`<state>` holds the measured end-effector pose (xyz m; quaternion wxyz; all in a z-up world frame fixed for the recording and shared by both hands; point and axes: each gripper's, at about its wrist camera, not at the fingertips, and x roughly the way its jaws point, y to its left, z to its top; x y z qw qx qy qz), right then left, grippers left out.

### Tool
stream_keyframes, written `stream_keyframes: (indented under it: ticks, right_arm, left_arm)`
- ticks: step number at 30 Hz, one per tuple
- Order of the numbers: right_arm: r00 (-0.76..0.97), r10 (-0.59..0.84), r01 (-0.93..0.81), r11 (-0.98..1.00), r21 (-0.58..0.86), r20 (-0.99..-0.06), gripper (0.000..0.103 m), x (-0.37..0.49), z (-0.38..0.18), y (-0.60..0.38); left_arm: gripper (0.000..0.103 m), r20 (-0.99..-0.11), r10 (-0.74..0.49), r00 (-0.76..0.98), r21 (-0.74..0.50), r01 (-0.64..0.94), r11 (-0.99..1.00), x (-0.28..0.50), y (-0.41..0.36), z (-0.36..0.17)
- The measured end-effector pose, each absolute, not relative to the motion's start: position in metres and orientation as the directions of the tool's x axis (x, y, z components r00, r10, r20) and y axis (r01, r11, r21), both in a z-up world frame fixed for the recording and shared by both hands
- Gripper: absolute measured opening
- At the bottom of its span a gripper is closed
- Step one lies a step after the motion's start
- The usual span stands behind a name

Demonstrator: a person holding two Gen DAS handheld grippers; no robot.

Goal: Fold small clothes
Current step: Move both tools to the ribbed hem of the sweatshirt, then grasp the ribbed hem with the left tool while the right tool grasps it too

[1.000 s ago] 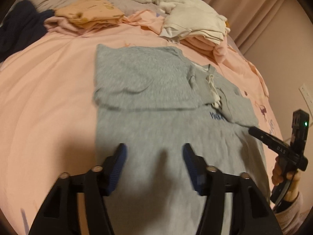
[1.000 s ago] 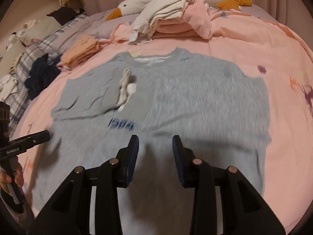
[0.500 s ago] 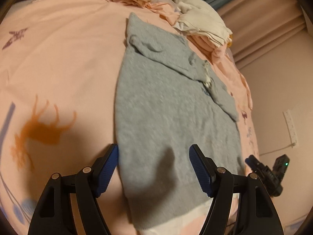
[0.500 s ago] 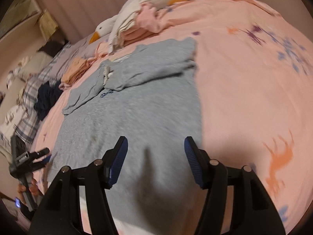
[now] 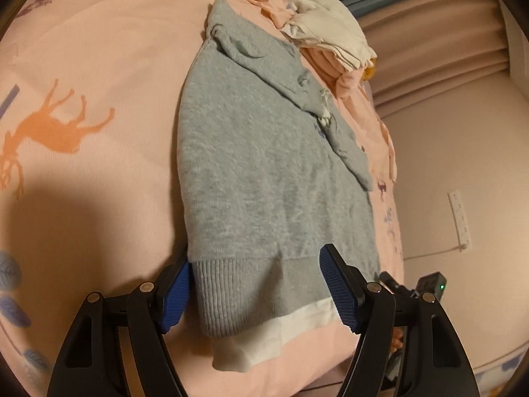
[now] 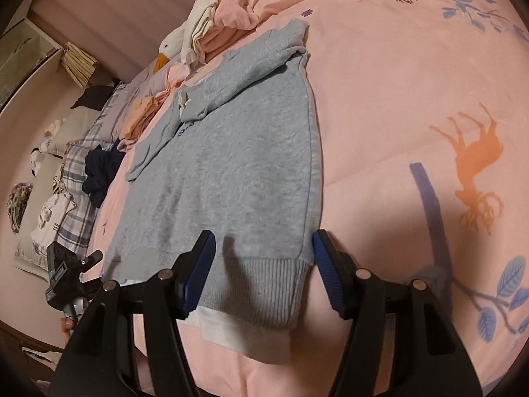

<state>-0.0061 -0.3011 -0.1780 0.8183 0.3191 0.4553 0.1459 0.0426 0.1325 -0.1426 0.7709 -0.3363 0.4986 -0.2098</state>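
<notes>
A grey sweatshirt [image 5: 264, 172] lies flat on the pink bed cover [image 5: 99, 66], both sleeves folded across its chest. Its ribbed hem [image 5: 251, 291], with a white under-layer showing below, is nearest to me. My left gripper [image 5: 256, 292] is open and straddles the hem's left corner, the cloth lying loose between the fingers. My right gripper [image 6: 263, 274] is open too, astride the hem's right corner [image 6: 264, 291] of the sweatshirt [image 6: 231, 165]. Each gripper shows in the other's view, the right gripper [image 5: 413, 289] low right and the left gripper [image 6: 66, 274] low left.
A pile of white and pink clothes [image 5: 334, 43] and a goose plush [image 6: 170, 46] lie past the collar. An orange garment [image 6: 139, 115], a navy garment [image 6: 101, 168] and plaid pillows [image 6: 77, 178] lie further left. The bed's near edge runs just below the hem. A wall socket [image 5: 459, 218] is on the right.
Both grippers drew back from the middle of the sweatshirt to its hem corners and rolled outward. The right gripper's jaws widened; the left's stayed wide.
</notes>
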Motion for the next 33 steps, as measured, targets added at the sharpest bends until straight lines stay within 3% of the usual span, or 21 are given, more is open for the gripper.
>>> stream_keyframes:
  ticks: [23, 28, 33]
  right_arm:
    - [0.561, 0.661, 0.01, 0.597, 0.802, -0.499, 0.062, 0.009, -0.189, -0.294]
    - [0.55, 0.647, 0.011, 0.627, 0.779, -0.528, 0.045, 0.006, -0.188, -0.293]
    - [0.548, 0.65, 0.023, 0.618, 0.786, -0.527, 0.039, 0.001, -0.192, -0.295]
  left_arm:
    - [0.072, -0.591, -0.698, 0.405, -0.755, 0.028, 0.655, 0.061, 0.111, -0.144]
    - [0.072, -0.627, -0.654, 0.422, -0.713, 0.028, 0.701, 0.054, 0.107, -0.14]
    - [0.053, -0.706, -0.553, 0.442, -0.601, 0.038, 0.799, 0.049, 0.096, -0.136]
